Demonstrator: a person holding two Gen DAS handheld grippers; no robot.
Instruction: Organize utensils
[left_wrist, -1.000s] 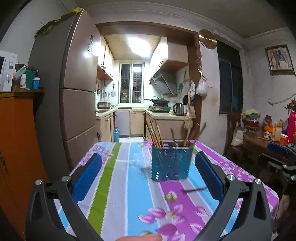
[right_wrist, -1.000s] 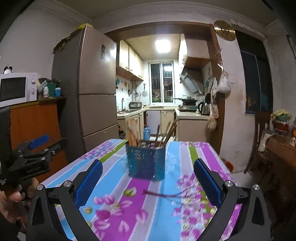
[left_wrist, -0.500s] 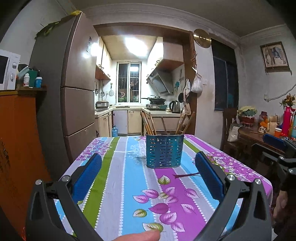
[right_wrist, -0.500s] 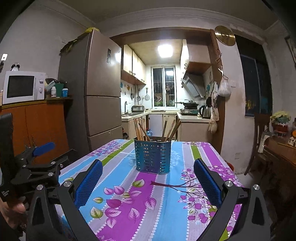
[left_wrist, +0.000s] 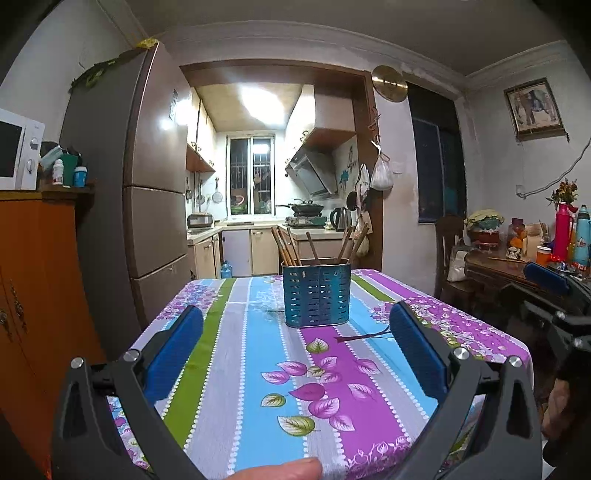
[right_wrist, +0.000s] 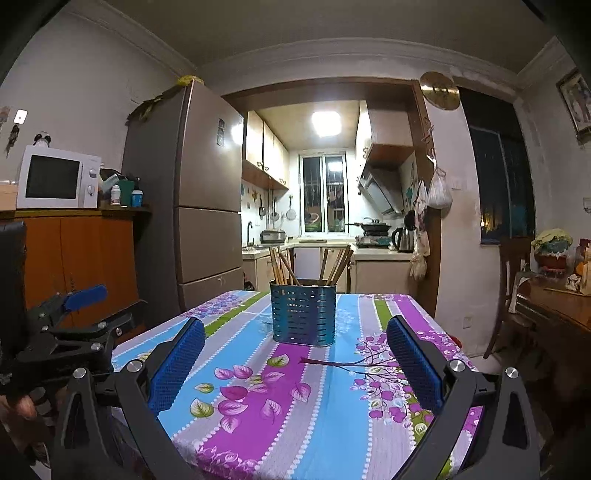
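Observation:
A blue perforated utensil holder stands upright on the table covered with a striped floral cloth. Several brown chopsticks lean out of the holder. It also shows in the right wrist view, with the chopsticks inside. My left gripper is open and empty, held back at the table's near edge. My right gripper is open and empty, also at the near edge. Each gripper shows in the other's view: the right one at the right, the left one at the left.
A tall fridge and an orange cabinet with a microwave stand left of the table. A wooden side table with bottles and a chair stand to the right. The kitchen opens behind.
Both grippers have pulled back and levelled; the holder now looks farther away and upright in both views. Both grippers stayed open.

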